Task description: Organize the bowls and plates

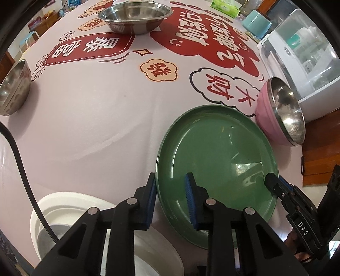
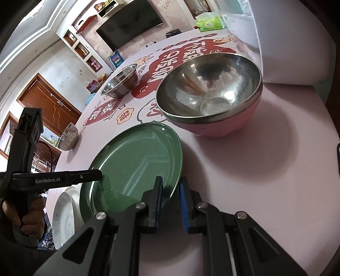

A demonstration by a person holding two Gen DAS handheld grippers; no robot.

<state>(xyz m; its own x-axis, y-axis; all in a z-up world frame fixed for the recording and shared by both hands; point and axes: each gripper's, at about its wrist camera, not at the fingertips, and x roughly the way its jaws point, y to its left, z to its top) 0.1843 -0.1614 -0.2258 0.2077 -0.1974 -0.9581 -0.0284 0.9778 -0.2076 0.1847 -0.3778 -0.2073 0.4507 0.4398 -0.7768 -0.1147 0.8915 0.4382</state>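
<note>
A green plate [image 1: 216, 161] lies on the printed tablecloth, also in the right wrist view [image 2: 136, 163]. My left gripper [image 1: 171, 191] is open, its jaws straddling the plate's near left rim. My right gripper [image 2: 171, 191] is open, its jaws straddling the plate's right rim; its tip shows in the left wrist view [image 1: 274, 182]. A pink bowl with a steel inside [image 1: 280, 112] stands just beyond the plate, large in the right wrist view [image 2: 212, 91]. White plates [image 1: 70, 208] lie stacked at the near left.
A wide steel bowl [image 1: 133, 17] stands at the far side of the table. A smaller steel bowl [image 1: 12, 89] stands at the left edge. A white appliance with a clear lid [image 1: 301, 55] stands at the right. A green tissue pack [image 1: 225, 7] lies far back.
</note>
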